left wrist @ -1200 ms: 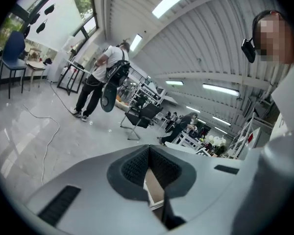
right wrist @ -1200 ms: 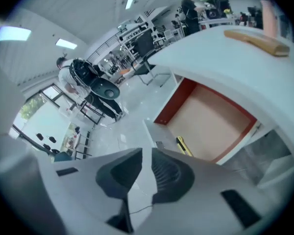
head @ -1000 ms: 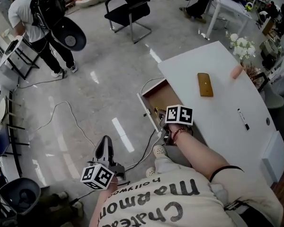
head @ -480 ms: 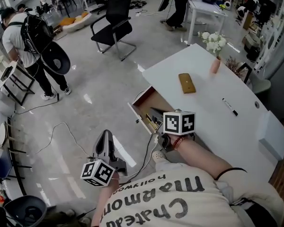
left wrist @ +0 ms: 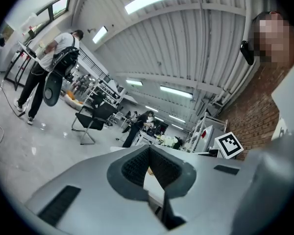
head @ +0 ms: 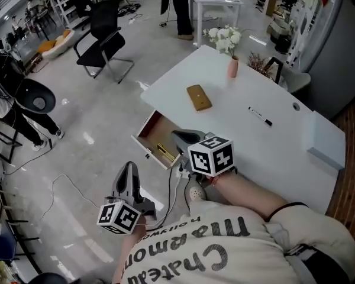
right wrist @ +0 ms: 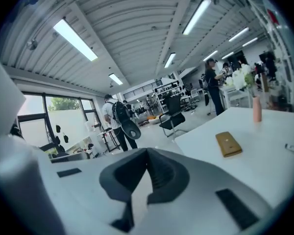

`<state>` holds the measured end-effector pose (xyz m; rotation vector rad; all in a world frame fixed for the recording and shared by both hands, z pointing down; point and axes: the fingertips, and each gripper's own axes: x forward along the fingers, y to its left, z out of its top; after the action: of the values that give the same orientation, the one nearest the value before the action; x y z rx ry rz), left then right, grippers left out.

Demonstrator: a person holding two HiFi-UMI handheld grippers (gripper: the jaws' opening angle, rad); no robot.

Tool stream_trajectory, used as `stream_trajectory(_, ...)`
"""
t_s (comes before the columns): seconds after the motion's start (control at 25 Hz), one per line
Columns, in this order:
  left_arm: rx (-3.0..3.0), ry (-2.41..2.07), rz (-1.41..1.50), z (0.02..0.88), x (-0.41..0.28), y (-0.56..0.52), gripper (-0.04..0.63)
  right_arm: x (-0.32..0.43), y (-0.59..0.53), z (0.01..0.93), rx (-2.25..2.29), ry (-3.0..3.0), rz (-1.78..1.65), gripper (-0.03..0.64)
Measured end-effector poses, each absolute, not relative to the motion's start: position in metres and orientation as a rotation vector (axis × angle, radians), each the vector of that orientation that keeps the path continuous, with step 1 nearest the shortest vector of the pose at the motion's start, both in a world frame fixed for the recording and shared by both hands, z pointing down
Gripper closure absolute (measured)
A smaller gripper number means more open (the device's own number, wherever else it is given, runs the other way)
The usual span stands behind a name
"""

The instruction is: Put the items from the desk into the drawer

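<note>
You face one white bench (head: 272, 149) in an open office with a glossy grey floor (head: 77, 129). On the bench lie one flat tan rectangular slab (head: 199, 97) and one black-and-white marker pen (head: 260, 116), well apart. One pink vase of white flowers (head: 232, 65) stands at the far edge. One wooden drawer (head: 151, 129) hangs open on its left. Your left gripper (head: 129, 166) and right gripper (head: 176, 136) both have their fingers pressed together, holding nothing.

Shirt (head: 225, 247), back, seen upside down in the head view: large dark script print reading "Chatea…", beside it bold "ma…mo…", broken by a crease, and one small line "…ollywo…". The other letters are folded away or cut off.
</note>
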<state>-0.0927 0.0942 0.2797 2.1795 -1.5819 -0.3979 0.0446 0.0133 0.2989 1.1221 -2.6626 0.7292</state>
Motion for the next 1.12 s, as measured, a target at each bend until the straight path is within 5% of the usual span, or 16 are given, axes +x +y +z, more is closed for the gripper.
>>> stream_trajectory(0.8, 2.21, -1.499, -0.28, 0.305, -0.026, -0.055, 0.594, 0.185, -0.145, 0.346, 1.476, -2.501, 0.714, 0.612)
stream_trajectory(1.12, 2.203, -1.53, -0.217, 0.321, -0.01, -0.088, 0.594, 0.211, -0.189, 0.396, 1.45, -2.41, 0.823, 0.47)
